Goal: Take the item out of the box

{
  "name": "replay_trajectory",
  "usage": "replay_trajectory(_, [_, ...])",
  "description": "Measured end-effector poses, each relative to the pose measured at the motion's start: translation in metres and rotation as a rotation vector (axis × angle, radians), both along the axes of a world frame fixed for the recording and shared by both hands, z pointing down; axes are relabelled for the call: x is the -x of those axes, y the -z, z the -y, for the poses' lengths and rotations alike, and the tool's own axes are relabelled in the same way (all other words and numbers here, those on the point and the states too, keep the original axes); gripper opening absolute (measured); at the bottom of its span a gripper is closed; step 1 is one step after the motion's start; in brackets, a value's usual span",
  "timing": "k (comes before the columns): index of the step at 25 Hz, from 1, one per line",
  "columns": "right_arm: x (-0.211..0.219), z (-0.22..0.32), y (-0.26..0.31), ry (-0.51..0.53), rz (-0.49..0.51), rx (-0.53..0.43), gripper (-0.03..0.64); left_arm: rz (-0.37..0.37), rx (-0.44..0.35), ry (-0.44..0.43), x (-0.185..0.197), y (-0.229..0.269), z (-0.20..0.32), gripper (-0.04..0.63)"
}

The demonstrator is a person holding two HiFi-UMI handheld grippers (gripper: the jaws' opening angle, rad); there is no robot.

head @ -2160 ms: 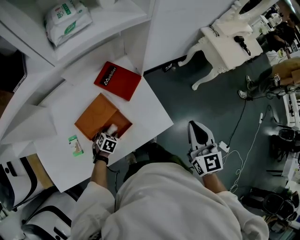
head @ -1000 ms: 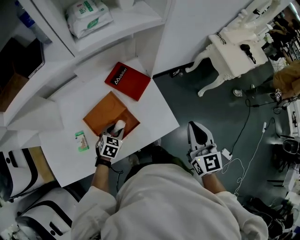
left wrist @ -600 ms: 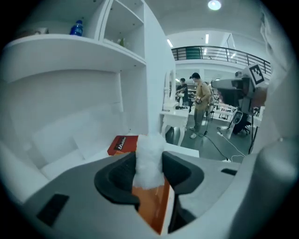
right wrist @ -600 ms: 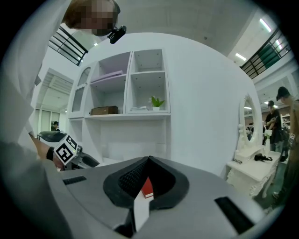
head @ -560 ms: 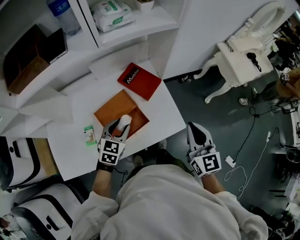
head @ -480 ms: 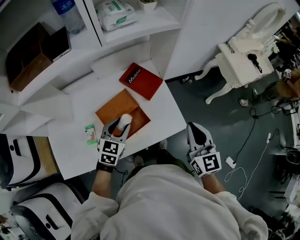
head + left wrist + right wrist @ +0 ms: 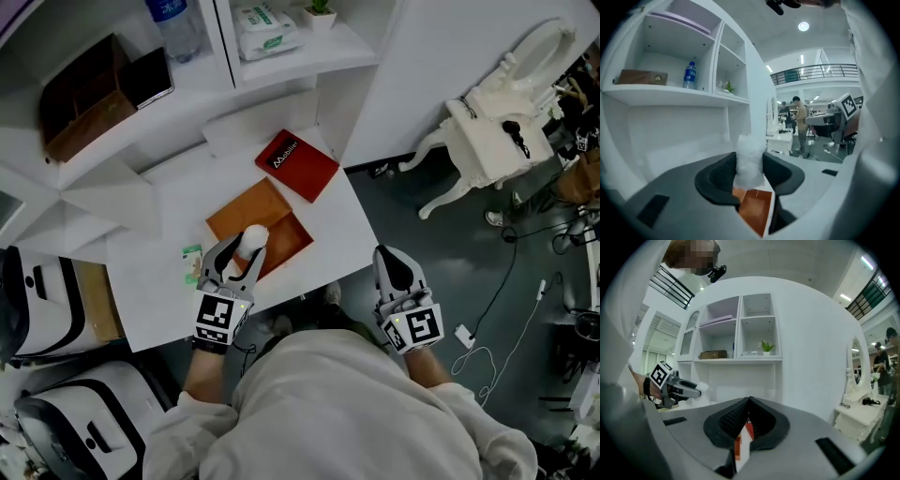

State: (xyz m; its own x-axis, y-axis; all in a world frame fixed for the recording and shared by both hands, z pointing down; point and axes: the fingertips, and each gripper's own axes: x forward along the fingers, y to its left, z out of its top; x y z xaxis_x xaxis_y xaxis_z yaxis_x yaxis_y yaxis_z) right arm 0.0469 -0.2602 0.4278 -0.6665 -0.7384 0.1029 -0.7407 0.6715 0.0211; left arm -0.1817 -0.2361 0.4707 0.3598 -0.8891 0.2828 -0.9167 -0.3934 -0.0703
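An open orange box (image 7: 230, 217) lies on the white table (image 7: 159, 291). My left gripper (image 7: 239, 251) hangs above the box's near edge, shut on a white, soft-looking item (image 7: 252, 239). In the left gripper view the white item (image 7: 749, 161) sits pinched between the dark pads, with the orange box (image 7: 754, 211) below. My right gripper (image 7: 394, 267) is off the table's right side over the dark floor, jaws together with nothing seen held. The right gripper view shows its jaws (image 7: 749, 401) meeting at the tip, and the left gripper (image 7: 686, 390) with the item (image 7: 702, 387) at far left.
A red box (image 7: 296, 165) lies behind the orange one, a small green packet (image 7: 192, 262) to its left. Shelves above hold a water bottle (image 7: 175, 23), a wipes pack (image 7: 267, 19) and a brown box (image 7: 80, 94). A white dressing table (image 7: 497, 122) stands at right.
My left gripper has lifted out of the orange box with the white item between its jaws and now points nearly level. The right gripper has shifted only slightly.
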Motion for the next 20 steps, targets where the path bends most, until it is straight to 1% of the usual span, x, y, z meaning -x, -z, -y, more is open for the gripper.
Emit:
replay_trajectory(8, [0.025, -0.011, 0.009, 0.050, 0.005, -0.022, 0.023, -0.071, -0.122, 0.029, 0.013, 0.049, -0.024, 0.179])
replay_trajectory(14, [0.036, -0.015, 0.016, 0.066, 0.002, -0.038, 0.023, -0.128, -0.188, 0.034, 0.021, 0.075, -0.038, 0.179])
replay_trajectory(20, [0.042, -0.016, 0.018, 0.078, 0.000, -0.043, 0.023, -0.154, -0.233, 0.027, 0.023, 0.091, -0.045, 0.179])
